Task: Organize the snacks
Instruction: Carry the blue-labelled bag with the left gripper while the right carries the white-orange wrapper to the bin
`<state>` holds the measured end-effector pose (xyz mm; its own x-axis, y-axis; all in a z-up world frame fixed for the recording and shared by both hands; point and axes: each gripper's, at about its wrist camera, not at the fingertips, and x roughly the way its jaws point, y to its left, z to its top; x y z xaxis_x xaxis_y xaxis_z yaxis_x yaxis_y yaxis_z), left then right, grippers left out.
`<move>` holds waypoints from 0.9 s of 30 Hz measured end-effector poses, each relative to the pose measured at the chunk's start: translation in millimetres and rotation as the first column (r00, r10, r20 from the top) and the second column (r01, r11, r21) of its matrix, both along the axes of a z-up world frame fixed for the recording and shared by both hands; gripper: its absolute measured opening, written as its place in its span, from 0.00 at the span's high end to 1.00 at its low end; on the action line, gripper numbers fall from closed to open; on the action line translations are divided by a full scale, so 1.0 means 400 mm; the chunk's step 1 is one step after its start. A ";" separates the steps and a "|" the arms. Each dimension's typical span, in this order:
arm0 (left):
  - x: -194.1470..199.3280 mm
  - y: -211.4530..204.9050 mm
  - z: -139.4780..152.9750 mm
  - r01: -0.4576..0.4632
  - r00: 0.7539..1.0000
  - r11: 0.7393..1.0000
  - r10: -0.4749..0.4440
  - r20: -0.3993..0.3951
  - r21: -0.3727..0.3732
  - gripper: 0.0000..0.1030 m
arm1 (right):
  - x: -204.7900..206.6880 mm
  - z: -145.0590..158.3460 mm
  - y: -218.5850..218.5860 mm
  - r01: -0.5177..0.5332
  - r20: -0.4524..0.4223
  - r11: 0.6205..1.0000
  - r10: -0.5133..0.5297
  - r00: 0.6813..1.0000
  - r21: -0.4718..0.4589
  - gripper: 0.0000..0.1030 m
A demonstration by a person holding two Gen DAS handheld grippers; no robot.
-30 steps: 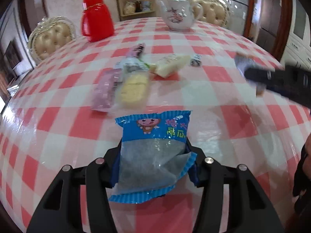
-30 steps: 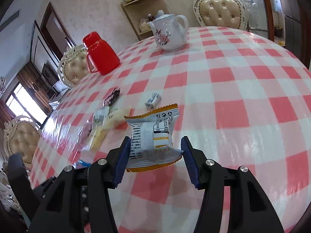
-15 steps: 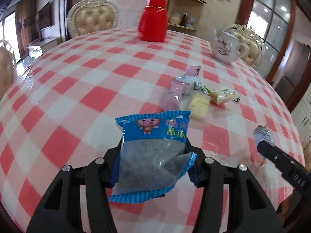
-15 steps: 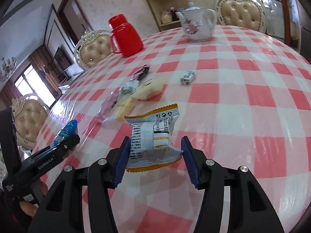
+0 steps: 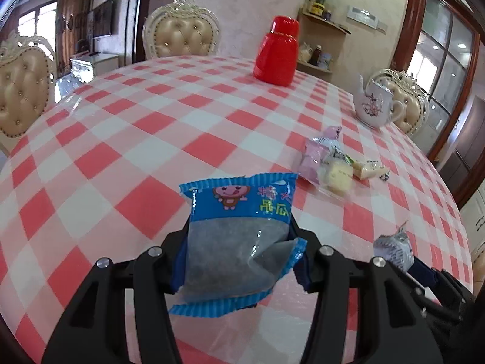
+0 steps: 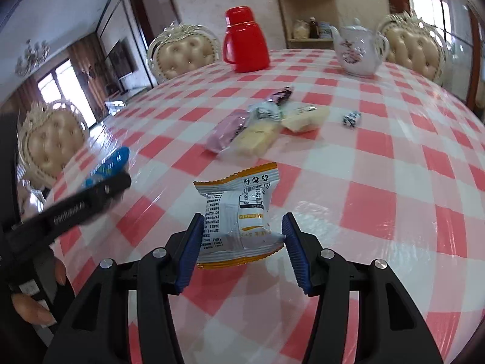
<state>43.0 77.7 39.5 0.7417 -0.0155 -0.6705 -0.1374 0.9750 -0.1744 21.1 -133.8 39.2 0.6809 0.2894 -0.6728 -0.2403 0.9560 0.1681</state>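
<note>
Left gripper (image 5: 239,261) fingers clamped on blue pack (image 5: 239,239); right gripper (image 6: 241,248) on white pack (image 6: 238,221), both above table (image 6: 394,157). Carry level toward pile (image 6: 257,124) (judgement), set beside, not atop

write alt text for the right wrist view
The right gripper holds a white and orange snack packet above a red checked table. Beyond lie more snacks, a red flask and a teapot.
</note>
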 end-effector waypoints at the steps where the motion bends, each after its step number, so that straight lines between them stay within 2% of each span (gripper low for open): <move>1: -0.007 0.004 0.002 -0.003 1.000 1.000 0.003 0.003 -0.001 0.47 | -0.003 0.001 0.006 -0.003 0.002 1.000 0.003 1.000 -0.005 0.49; 7: -0.048 0.027 -0.011 -0.010 1.000 1.000 0.010 -0.004 -0.022 0.47 | -0.028 0.000 0.036 -0.018 0.008 0.999 0.018 1.000 -0.038 0.49; 14: -0.129 0.055 0.004 -0.037 0.999 0.998 0.038 0.026 -0.045 0.47 | -0.050 -0.009 0.058 -0.054 -0.029 0.999 0.054 0.998 0.000 0.49; 19: -0.207 0.069 0.005 -0.051 0.998 0.999 0.052 0.033 -0.015 0.47 | -0.092 -0.009 0.106 -0.101 -0.029 0.995 0.102 0.994 0.006 0.49; 24: -0.263 0.098 -0.003 -0.064 0.998 0.998 0.064 -0.003 0.005 0.47 | -0.132 -0.008 0.144 -0.140 -0.034 0.990 0.140 0.990 0.024 0.49; 27: -0.302 0.115 0.005 -0.076 0.997 0.997 0.076 -0.001 0.031 0.47 | -0.151 -0.009 0.159 -0.157 -0.051 0.985 0.161 0.986 0.073 0.49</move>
